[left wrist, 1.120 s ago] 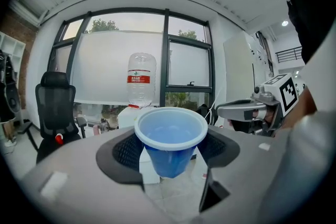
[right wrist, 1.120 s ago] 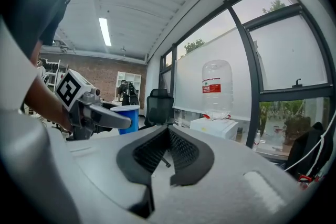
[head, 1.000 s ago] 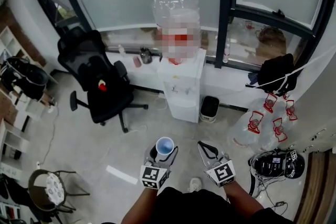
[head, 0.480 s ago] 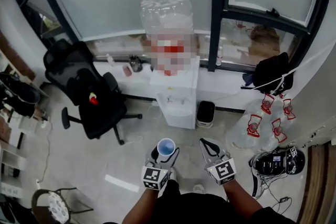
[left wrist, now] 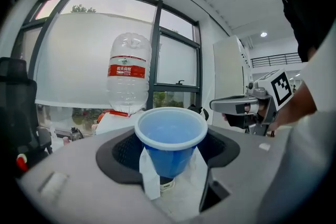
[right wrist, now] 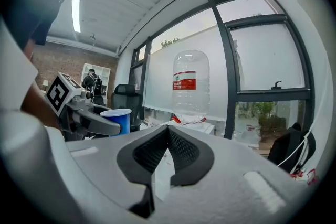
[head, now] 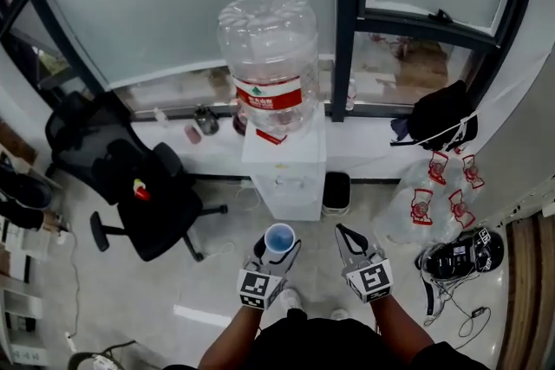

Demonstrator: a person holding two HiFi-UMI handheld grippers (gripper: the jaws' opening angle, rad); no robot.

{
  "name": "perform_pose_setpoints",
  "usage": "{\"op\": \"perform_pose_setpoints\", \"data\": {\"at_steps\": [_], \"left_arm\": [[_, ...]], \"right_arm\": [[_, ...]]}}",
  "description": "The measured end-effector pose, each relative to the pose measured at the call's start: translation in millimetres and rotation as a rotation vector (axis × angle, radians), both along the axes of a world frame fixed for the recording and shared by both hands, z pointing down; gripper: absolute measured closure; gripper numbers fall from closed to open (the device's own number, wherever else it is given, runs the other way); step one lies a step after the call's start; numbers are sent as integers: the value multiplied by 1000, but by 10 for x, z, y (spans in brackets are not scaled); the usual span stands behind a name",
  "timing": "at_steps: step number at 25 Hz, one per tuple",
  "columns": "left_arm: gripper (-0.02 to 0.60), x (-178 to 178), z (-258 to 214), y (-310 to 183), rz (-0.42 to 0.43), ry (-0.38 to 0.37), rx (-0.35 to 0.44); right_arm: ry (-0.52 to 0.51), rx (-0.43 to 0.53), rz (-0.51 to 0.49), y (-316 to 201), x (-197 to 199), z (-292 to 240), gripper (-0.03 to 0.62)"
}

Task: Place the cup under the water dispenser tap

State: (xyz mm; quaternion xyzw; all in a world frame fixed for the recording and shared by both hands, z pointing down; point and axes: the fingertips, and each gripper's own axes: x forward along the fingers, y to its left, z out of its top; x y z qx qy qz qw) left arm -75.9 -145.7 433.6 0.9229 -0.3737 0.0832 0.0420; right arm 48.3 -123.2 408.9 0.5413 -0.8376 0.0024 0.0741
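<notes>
A blue paper cup (head: 279,237) stands upright between the jaws of my left gripper (head: 278,247), which is shut on its lower half; up close the cup (left wrist: 170,139) looks empty. The white water dispenser (head: 290,165) with a big clear bottle (head: 267,56) on top stands ahead against the window wall, some way beyond the cup. Its taps are too small to make out. My right gripper (head: 344,231) hovers beside the left one, its tips (right wrist: 168,131) touching and holding nothing. From the right gripper view the cup (right wrist: 116,117) shows at left and the bottle (right wrist: 190,81) ahead.
A black office chair (head: 143,195) stands left of the dispenser. A small dark bin (head: 336,192) sits at its right side. Empty water bottles with red handles (head: 434,204) and a helmet (head: 460,254) lie on the floor at right. A black bag (head: 442,117) rests on the sill.
Both grippers, with the cup still held, have come closer to the dispenser. The dispenser and chair have shifted down and left in the head view.
</notes>
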Motion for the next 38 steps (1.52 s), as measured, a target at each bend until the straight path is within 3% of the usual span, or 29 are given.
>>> {"op": "perform_pose_setpoints", "data": {"at_steps": [3,7,11,18,23,29,38], "left_arm": [[249,-39,68,-107,40,5,-13],[249,-133,172,-207,85,36,-39],[249,-168,269,-317,114,48,-54],[249,-61,679,-572,93,32,-86],[249,142,1132,-905,43,23,-78],[247,359,1775,-1188,-7,-13,-83],[247,599,2757,-1607,-40,-38,-81]], "right_arm": [[14,9,39,-118,-51,-6,591],[114,12,61,-211,-208,42,591],[118,-11,72,-276,-271,144,591],[89,-56,59,-433,-234,484,591],[144,-29,55,-708,-95,807,591],[-35,12,101,-994,36,1140,591],[-113,-66,127,-1136,204,2075,591]]}}
